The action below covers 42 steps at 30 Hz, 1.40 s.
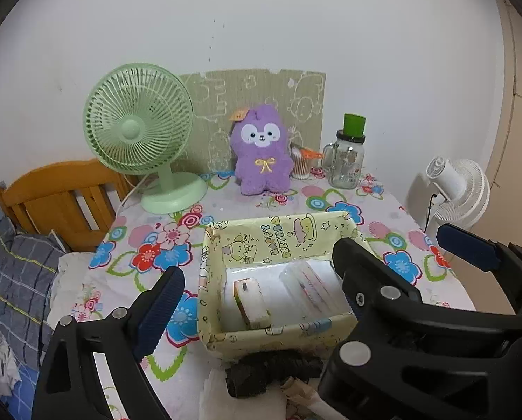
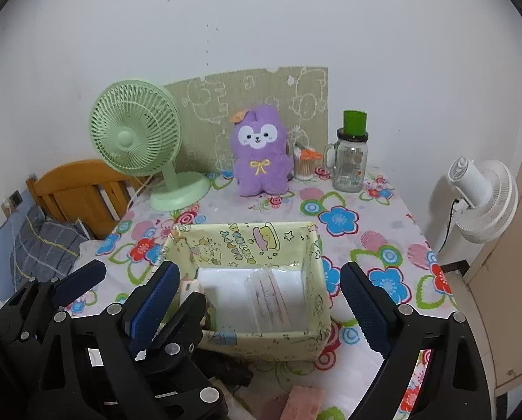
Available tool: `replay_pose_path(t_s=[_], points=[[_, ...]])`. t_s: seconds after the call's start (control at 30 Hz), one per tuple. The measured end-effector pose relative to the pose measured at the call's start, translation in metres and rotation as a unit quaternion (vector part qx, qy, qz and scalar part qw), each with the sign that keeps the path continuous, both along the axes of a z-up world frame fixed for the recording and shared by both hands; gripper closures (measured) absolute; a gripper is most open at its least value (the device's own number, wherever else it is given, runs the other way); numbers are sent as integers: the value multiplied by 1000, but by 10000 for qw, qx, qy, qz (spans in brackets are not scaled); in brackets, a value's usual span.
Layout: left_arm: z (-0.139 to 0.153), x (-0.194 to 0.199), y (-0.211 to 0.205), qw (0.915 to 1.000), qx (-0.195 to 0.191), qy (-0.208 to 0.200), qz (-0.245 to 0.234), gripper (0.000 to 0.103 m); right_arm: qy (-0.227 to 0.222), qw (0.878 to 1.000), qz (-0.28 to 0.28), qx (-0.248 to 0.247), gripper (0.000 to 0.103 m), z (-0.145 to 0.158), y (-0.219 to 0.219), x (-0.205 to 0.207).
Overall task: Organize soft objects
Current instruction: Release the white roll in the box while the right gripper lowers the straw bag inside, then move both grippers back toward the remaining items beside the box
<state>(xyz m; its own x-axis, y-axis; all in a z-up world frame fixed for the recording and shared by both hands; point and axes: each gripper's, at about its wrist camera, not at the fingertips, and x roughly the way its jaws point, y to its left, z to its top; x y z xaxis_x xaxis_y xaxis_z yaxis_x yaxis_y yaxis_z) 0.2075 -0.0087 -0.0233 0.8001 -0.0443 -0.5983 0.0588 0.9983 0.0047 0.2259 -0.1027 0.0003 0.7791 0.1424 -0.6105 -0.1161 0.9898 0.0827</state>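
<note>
I'm seeing left gripper (image 1: 257, 290) with jaws standing apart, gripping nothing | right gripper (image 2: 261, 297) spread wide, nothing between its pads | both hovering over the yellow box (image 2: 239, 241) near the table's (image 2: 383, 217) front edge | white packets (image 2: 261, 294) lying inside the box | purple plush (image 2: 259, 150) sitting upright at the table's back edge.

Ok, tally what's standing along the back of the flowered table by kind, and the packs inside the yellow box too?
Pale green desk fan: 1
Purple plush toy with yellow bow: 1
Clear tub of cotton swabs: 1
Glass mug jar with green cap: 1
Yellow cartoon-print box: 1
Packs in the box: 2, small wrapped block and clear flat pack
Total: 7
</note>
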Motion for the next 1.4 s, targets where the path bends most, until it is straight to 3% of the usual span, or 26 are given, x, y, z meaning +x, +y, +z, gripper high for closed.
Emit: replay_pose_path(t_s=[0.73,1.4], points=[[29,-86,-7,9987,-1,-503,30,7,-634,9980,-69,-49,3,38,-7,-90],[2,-129,-16,9984,-53,-556,39,7,-746,9971,-95,-83,1,15,-16,-137]])
